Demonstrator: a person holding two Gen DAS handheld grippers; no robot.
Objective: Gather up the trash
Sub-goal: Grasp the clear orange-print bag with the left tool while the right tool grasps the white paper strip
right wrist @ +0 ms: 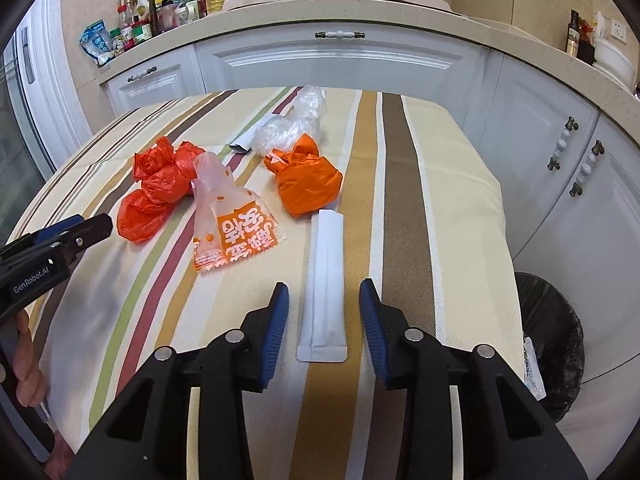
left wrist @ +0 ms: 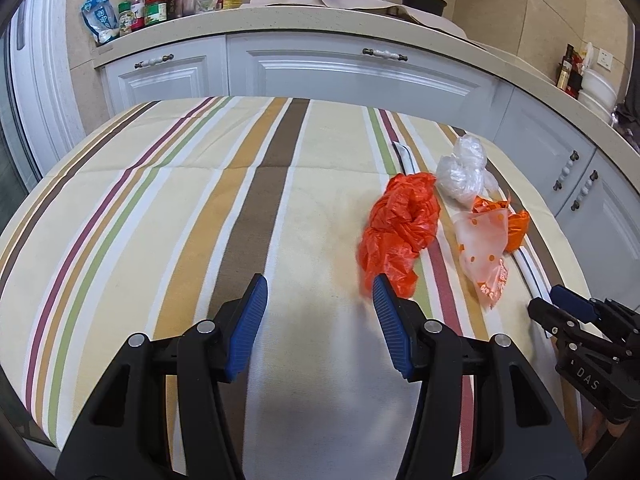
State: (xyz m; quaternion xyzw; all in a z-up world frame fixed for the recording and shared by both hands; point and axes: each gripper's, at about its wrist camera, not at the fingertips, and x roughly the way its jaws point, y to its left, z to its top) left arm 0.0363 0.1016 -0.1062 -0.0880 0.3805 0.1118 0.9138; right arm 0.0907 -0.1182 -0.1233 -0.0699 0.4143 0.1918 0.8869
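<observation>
Your right tool (right wrist: 322, 294) is released, its blue pads spread with nothing between them but air and the white sachet (right wrist: 325, 280) lying flat on the striped bench (right wrist: 452, 208). The sachet's long axis runs straight away from you, in line with the tool's own fingers, and its near, sealed end sits between and slightly behind the pad tips. You would be closing across its narrow width, which suits a flat packet; judged from here, a short drop is all that is needed.

Your left tool (left wrist: 318, 290) is also released and empty. The red plastic bag (left wrist: 400, 228) lies just ahead and to its right, with a loose corner beside the right pad tip; I cannot tell whether it touches.

Other trash on the bench: the printed orange-and-clear wrapper (right wrist: 228, 228), the tied orange bag (right wrist: 308, 184), the clear crumpled bag (right wrist: 292, 124) and a second white packet (right wrist: 248, 138) farther back.

The black-lined bin (right wrist: 556, 340) stands off the bench's right edge, so your right hand is the nearer one for the carry. Risk: the thin sachet may slide rather than lift.
</observation>
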